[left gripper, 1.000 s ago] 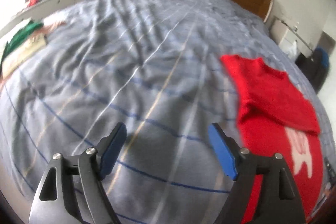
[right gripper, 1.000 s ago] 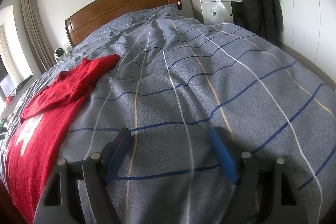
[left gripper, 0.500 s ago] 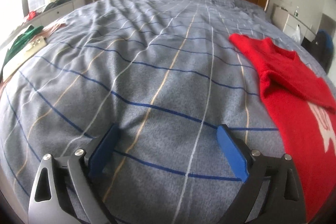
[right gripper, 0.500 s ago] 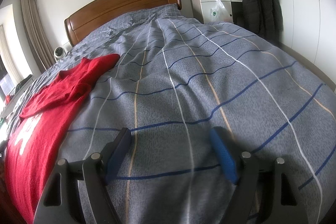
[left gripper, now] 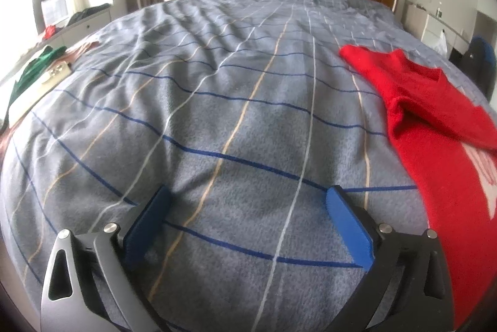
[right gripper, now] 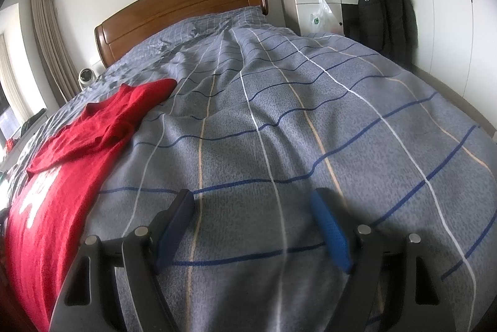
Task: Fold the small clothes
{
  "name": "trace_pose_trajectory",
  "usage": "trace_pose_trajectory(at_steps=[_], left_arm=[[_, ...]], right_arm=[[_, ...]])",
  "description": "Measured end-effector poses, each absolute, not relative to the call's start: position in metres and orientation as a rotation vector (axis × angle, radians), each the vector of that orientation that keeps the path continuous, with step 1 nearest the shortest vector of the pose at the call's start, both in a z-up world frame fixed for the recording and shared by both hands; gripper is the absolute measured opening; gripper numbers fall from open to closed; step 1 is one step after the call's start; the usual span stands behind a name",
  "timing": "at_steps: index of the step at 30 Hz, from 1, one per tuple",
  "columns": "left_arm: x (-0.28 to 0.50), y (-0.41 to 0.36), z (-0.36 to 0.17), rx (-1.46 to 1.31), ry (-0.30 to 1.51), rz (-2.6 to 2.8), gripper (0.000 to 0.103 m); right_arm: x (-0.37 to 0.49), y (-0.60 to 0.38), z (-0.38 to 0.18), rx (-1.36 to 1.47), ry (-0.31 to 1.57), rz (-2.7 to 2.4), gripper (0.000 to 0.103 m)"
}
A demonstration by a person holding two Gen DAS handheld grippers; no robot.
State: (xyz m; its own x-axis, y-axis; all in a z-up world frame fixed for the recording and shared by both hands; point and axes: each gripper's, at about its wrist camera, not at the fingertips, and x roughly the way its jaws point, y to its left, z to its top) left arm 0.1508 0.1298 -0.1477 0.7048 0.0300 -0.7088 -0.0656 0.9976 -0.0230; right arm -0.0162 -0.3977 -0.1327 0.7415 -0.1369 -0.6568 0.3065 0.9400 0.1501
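Red sweater [left gripper: 435, 126] is spread out on the bed [left gripper: 217, 114], at about 3 o'clock in the left view and 9 o'clock in the right one, so it sits between both tools. Sleeves look already tucked over the body, probably prepping a fold. Left hand-held gripper [left gripper: 248, 207] and right hand-held gripper [right gripper: 251, 214] are both spread wide, holding nothing, low over bare bedding.

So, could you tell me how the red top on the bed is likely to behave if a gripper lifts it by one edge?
The red top would probably drape limply: its sleeve already lies folded in soft creases. It looks like thick knit, so likely grippy rather than slippery against the bedspread.
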Motion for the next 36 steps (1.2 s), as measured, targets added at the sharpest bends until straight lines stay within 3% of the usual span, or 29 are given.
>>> trace_pose_trajectory(at_steps=[36], left_arm=[[0.151, 0.133, -0.147, -0.039, 0.788, 0.058, 0.102]], right_arm=[[-0.009, -0.384, -0.134, 0.172, 0.721, -0.3, 0.077]])
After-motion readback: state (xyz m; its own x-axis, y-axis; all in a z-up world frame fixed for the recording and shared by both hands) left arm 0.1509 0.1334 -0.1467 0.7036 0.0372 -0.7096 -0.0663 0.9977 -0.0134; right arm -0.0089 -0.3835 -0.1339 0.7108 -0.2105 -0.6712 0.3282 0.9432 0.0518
